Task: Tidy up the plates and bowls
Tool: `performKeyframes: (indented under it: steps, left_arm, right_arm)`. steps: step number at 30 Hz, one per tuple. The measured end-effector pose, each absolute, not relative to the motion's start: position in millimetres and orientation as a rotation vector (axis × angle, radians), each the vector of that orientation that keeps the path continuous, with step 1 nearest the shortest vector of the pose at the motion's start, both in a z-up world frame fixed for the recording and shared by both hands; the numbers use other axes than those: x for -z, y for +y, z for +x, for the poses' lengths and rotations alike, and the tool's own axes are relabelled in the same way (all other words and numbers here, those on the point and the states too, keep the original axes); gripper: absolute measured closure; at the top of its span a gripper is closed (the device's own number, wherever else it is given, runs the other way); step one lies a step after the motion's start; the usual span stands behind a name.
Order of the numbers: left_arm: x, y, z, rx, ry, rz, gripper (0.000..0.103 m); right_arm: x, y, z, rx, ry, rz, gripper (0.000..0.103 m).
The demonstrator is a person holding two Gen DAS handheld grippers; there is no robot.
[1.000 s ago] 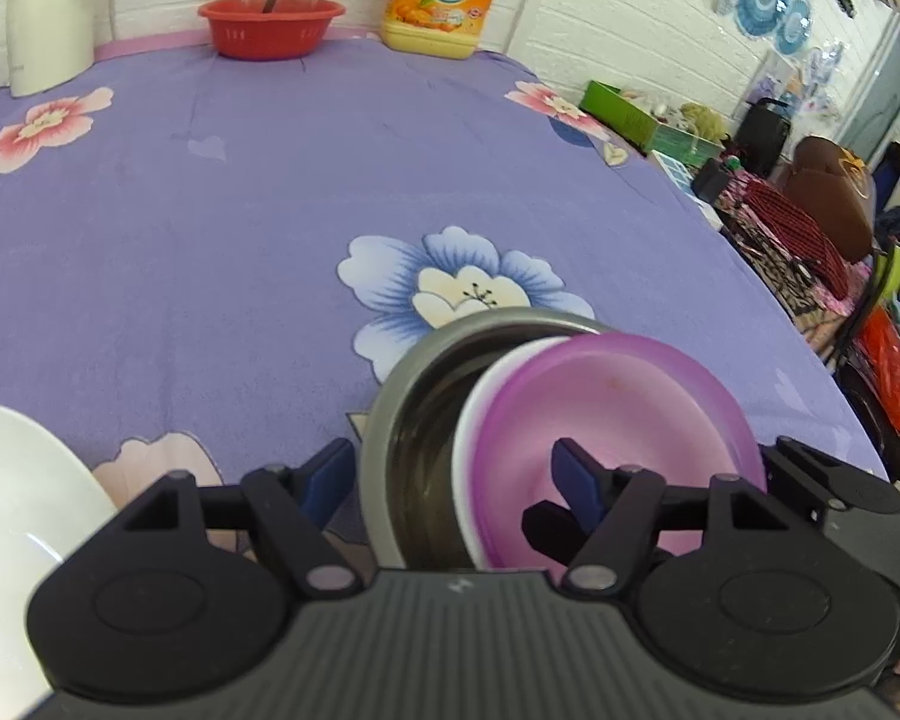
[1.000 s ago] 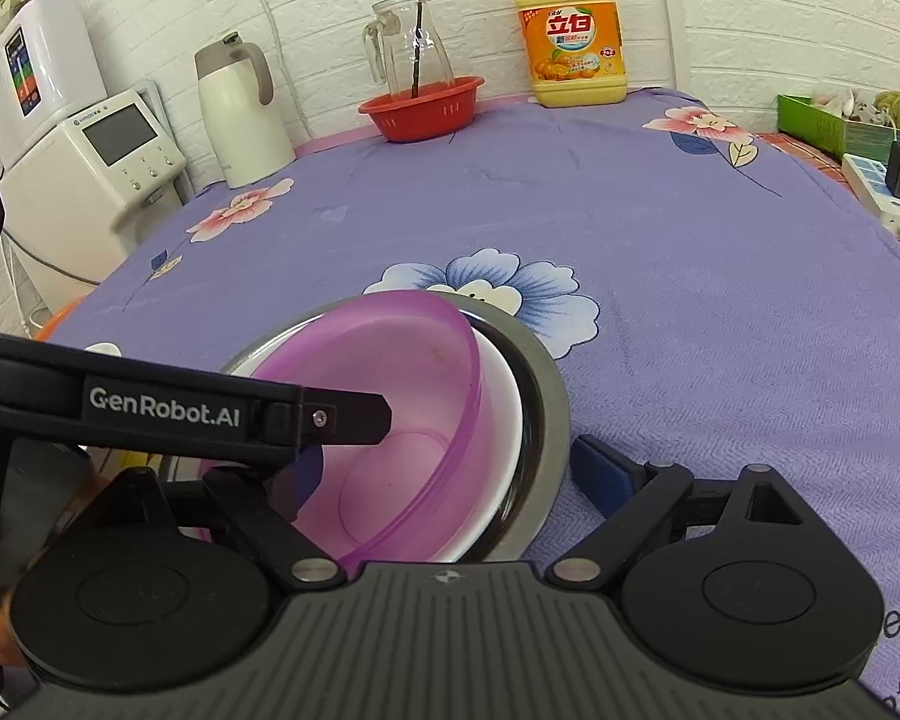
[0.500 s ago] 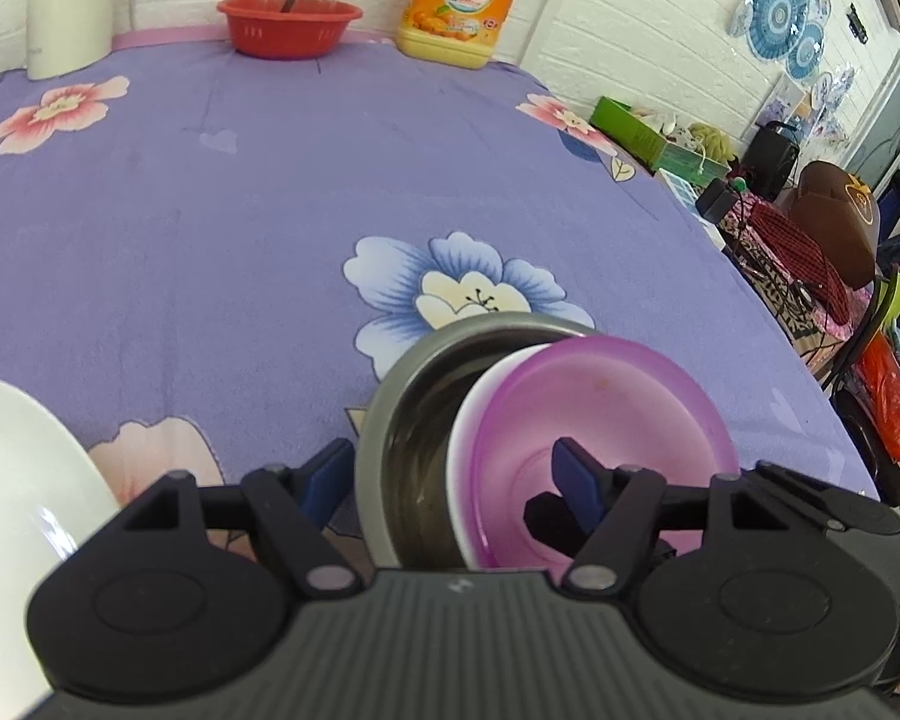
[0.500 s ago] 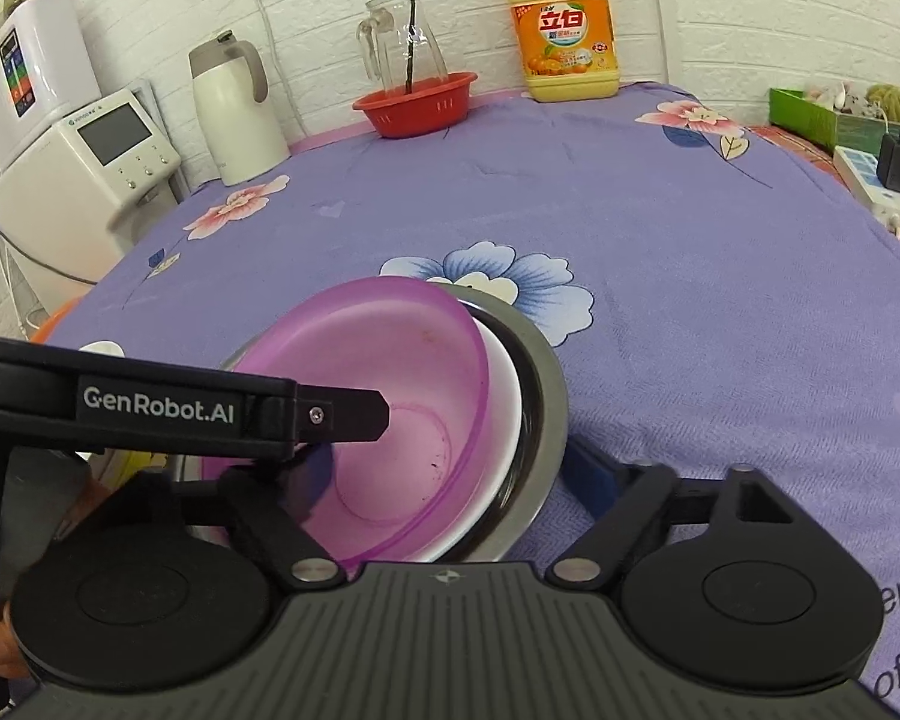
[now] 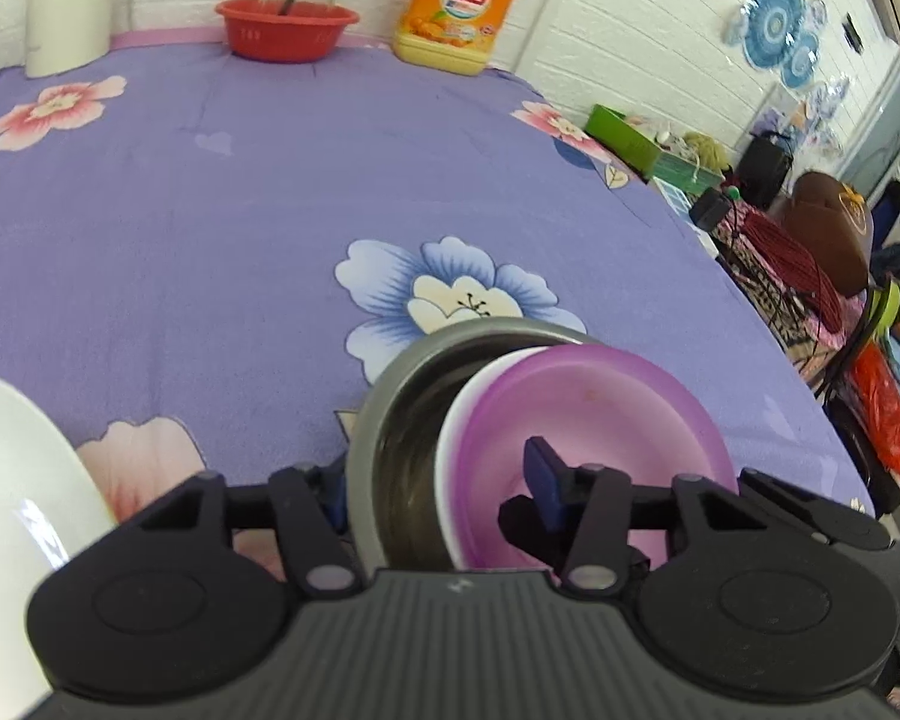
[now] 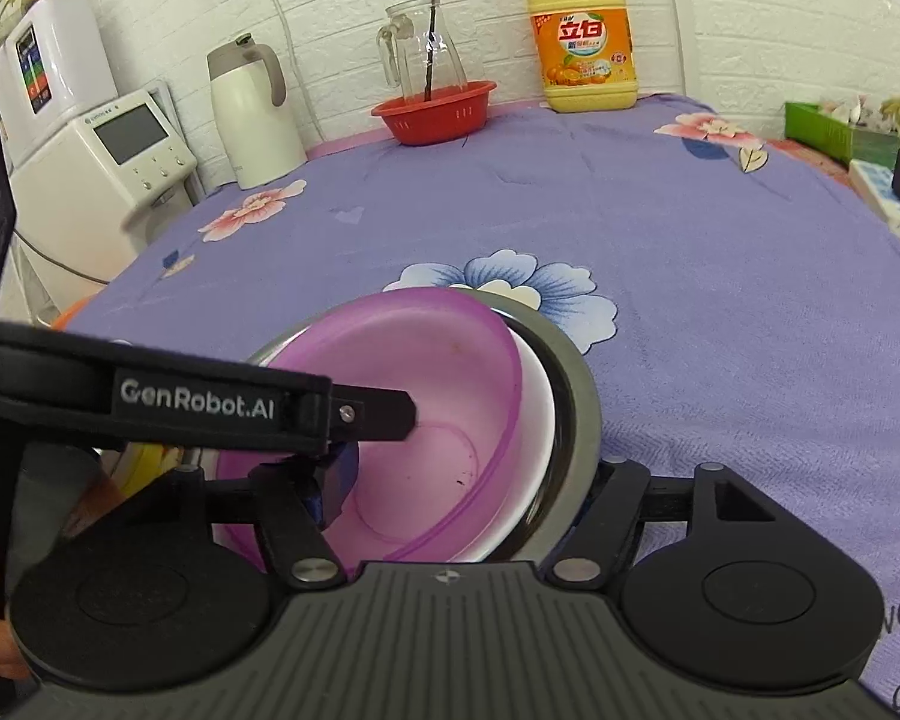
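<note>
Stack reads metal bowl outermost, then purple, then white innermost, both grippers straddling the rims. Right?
Order is wrong. In the right wrist view the metal bowl is outermost, the white bowl sits next inside it, and the purple bowl is innermost. Both grippers do straddle the rims.

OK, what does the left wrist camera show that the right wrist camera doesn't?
Only the left wrist view clearly shows the white plate at its left edge, and a brown bag off to the right. Only the right wrist view shows the white appliance with a screen. Both show the purple bowl nested in a white bowl inside the steel bowl, plus the red basket and yellow detergent bottle.
</note>
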State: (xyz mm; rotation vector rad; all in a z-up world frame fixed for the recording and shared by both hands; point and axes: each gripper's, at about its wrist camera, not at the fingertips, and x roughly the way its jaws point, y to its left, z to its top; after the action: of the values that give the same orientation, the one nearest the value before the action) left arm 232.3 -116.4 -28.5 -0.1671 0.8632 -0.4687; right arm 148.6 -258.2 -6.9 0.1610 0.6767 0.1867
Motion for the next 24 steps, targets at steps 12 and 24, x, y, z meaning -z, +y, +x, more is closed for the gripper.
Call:
performKeyframes:
  steps: [12,24]
  left_arm:
    - [-6,-109,211,0.501,0.788,-0.234,0.056]
    - [-54,18,172,0.234,0.631,-0.265,0.055]
  right_arm:
    - [-27,-254,128,-0.135,0.617,0.129,0.001]
    - [-59,-151,140,-0.402,0.521,0.077,0.000]
